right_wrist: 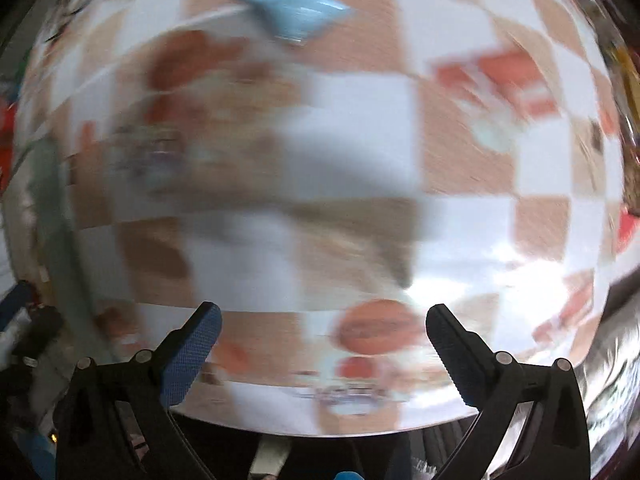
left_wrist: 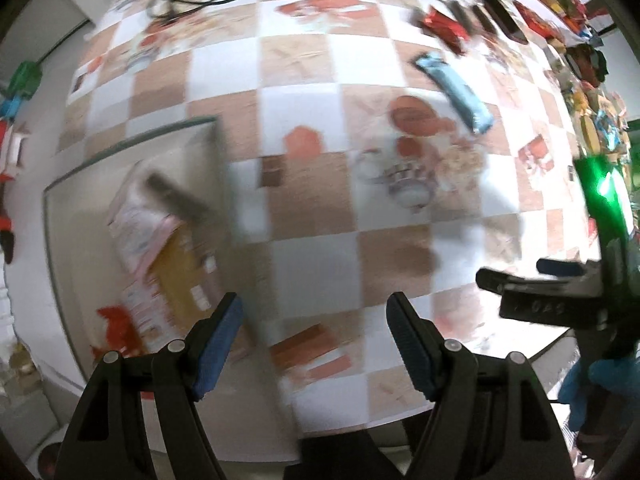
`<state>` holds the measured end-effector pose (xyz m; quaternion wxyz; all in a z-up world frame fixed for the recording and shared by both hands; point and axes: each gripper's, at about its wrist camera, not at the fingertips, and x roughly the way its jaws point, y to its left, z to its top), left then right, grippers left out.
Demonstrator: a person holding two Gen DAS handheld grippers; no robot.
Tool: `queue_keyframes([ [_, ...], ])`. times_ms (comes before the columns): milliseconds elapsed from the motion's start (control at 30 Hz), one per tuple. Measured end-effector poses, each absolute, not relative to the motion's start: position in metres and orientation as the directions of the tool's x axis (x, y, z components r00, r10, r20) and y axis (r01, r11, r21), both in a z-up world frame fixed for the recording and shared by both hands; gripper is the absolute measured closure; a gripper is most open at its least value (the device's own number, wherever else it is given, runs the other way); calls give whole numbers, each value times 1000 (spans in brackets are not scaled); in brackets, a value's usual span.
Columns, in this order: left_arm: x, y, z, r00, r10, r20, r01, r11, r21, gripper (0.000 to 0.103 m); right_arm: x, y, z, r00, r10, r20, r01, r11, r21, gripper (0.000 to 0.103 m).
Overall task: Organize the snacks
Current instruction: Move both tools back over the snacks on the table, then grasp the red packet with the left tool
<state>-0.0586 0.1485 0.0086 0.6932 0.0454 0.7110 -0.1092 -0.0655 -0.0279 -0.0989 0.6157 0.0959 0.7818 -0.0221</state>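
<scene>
both grippers empty above the checkered surface (left_wrist: pixel 304 76)
left gripper (left_wrist: pixel 314 340) and right gripper (right_wrist: pixel 322 344) hold fingers open, probably to take the blue snack bar (left_wrist: pixel 454 92) for the tray (left_wrist: pixel 132 142).

Right wrist view: heavy motion smear over the whole checkered worktop cloth (right_wrist: pixel 360 128); printed motifs unreadable. Light blue foil snack wrapper (right_wrist: pixel 280 4) near the far edge is blurred, label illegible.

Left wrist view: pale rectangular tray (left_wrist: pixel 60 240) at the left edge is blurred; the packets in it run together, count and print uncertain. Small mixed wrappers (left_wrist: pixel 600 120) along the right edge are too small to identify. Right tool (left_wrist: pixel 516 278) is cut off by the frame's edge.
</scene>
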Motion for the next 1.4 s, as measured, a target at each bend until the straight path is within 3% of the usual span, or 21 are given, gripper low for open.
queue_keyframes([
  [233, -20, 92, 4, -67, -126, -990, 209, 968, -137, 25, -89, -86, -120, -249, 56, -967, 200, 980, 5, 0],
  [467, 39, 43, 4, -67, -165, -984, 167, 970, -174, 25, -98, -103, -120, -221, 96, -971, 195, 980, 52, 0],
  [700, 109, 9, -8, -68, -222, -973, 17, 975, -224, 25, -110, -89, -110, -217, 96, -971, 193, 980, 54, 0],
  [1333, 176, -18, -55, -71, -141, -987, -158, 979, -129, 26, -139, -64, -110, -173, 79, -982, 147, 988, 54, 0],
  [1367, 177, -18, -55, -61, -128, -990, -157, 981, -117, 31, -140, -62, -109, -170, 78, -982, 144, 988, 53, 0],
  [1400, 180, -26, -59, -54, -104, -993, -149, 984, -95, 43, -140, -62, -109, -168, 77, -983, 141, 989, 53, 0],
])
